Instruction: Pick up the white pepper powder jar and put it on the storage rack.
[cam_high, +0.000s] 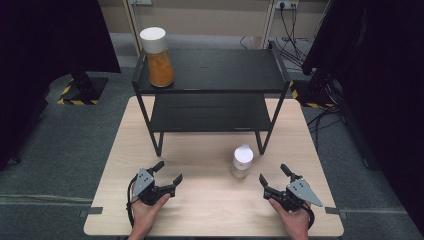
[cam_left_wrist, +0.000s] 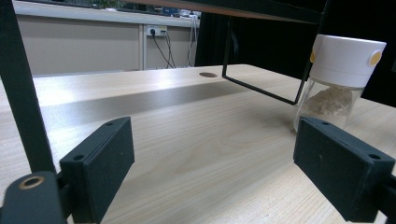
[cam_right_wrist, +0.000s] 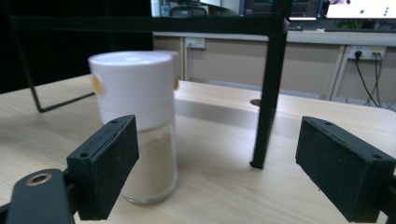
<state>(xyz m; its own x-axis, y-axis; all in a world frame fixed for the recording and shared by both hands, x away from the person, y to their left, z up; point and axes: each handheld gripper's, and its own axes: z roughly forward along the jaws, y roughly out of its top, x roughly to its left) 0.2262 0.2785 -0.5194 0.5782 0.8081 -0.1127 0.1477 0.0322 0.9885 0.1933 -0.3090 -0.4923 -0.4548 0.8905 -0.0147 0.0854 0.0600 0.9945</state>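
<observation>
Two jars (cam_high: 243, 161) (cam_high: 157, 56), black shelf (cam_high: 210, 80) between

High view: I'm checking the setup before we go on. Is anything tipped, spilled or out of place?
Nothing stands out. The small jar stands upright on the table, lid on; the orange-filled jar stands upright on the shelf's top level. No spills visible.

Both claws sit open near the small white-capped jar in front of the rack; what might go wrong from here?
The small jar stands upright beside the rack's front leg; a wide claw approach might clip that leg. In the right gripper view, the right claw is off-centre to the jar, so closing may nudge or tip it rather than grip it.
</observation>
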